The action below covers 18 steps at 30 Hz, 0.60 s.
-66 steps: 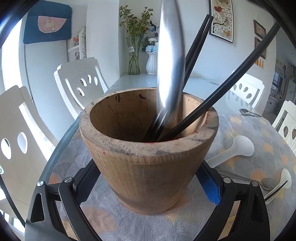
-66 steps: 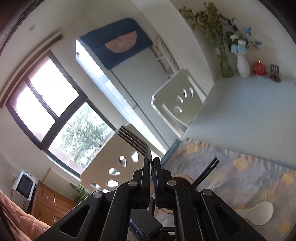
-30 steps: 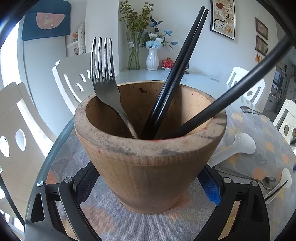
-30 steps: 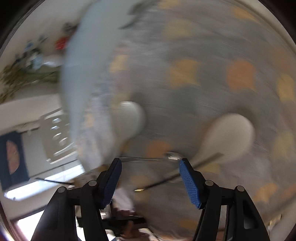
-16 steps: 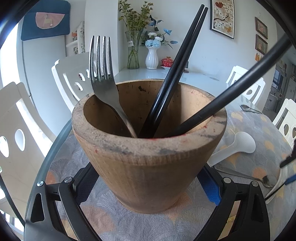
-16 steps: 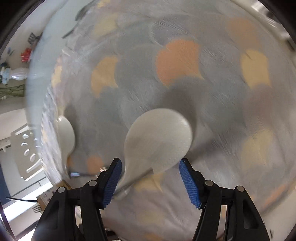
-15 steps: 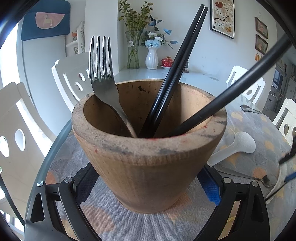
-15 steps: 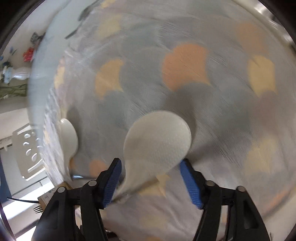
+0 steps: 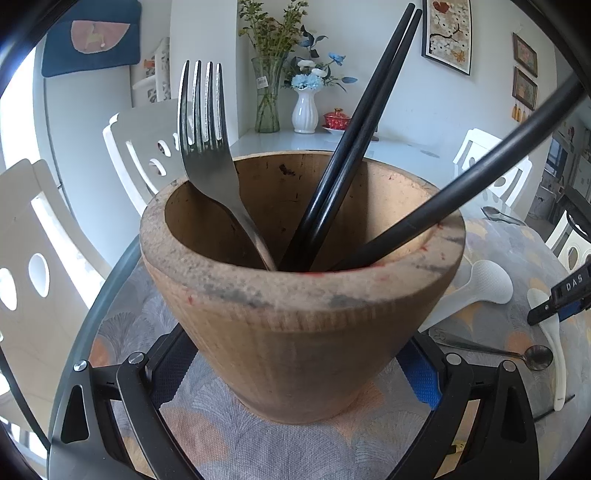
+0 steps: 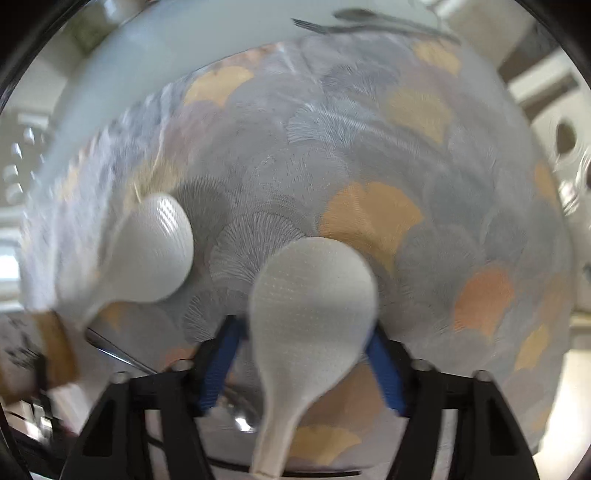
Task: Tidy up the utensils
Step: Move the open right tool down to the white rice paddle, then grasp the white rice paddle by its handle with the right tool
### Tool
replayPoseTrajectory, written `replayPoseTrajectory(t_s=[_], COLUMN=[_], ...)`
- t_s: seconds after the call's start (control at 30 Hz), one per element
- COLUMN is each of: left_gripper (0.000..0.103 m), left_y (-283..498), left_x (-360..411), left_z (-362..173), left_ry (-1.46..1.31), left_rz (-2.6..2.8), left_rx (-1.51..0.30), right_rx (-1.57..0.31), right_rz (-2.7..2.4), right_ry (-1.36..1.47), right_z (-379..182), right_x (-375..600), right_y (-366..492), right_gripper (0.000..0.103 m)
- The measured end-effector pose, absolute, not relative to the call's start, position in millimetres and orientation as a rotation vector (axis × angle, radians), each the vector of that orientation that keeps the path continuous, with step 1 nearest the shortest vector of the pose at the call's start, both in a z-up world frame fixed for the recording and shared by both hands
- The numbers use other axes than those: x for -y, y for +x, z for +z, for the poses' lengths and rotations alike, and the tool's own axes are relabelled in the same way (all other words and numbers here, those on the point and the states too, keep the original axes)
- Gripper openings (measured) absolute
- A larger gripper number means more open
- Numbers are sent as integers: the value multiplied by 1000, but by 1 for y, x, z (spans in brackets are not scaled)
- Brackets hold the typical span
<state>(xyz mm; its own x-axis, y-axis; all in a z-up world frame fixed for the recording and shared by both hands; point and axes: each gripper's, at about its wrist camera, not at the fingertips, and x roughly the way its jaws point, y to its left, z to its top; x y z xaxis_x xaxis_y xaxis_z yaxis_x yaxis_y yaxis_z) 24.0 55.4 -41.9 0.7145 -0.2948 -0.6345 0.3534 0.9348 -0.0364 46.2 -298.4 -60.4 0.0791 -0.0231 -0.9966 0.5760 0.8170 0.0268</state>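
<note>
A wooden cup [image 9: 303, 325] stands on the patterned cloth between the open fingers of my left gripper [image 9: 295, 373]. It holds a metal fork [image 9: 207, 147] and several black chopsticks [image 9: 354, 147]. My right gripper [image 10: 306, 354] is open over a white rice paddle [image 10: 314, 317] lying on the cloth, its fingers on either side of the paddle's head. That gripper shows at the right edge of the left wrist view [image 9: 561, 299], above the same paddle [image 9: 550, 339].
A second white paddle [image 10: 151, 254] lies to the left, also seen in the left wrist view [image 9: 480, 288]. A small metal spoon [image 9: 517, 354] lies between the two paddles. More cutlery [image 10: 369, 20] lies at the table's far side. White chairs ring the table.
My right gripper let go of the fork into the cup, swung down to the cloth and has come over the white paddle, turning as it moved. The left gripper stayed around the cup.
</note>
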Motion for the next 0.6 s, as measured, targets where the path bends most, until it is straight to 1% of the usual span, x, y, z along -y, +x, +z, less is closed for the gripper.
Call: replayPoseTrajectory(t_s=[0.13, 0.4, 0.6], left_gripper=[97, 97, 97], left_y=[24, 24, 24], left_x=[-56, -57, -57], left_z=[-42, -41, -41], left_ry=[92, 92, 92], left_rz=[-358, -359, -359], left_rx=[-686, -684, -684], right_rx=[-1405, -1345, -1287], right_rz=[-439, -331, -223], right_ry=[431, 494, 446], right_z=[-57, -48, -30], right_x=[296, 286, 267], right_y=[41, 28, 27], right_gripper=[58, 58, 58])
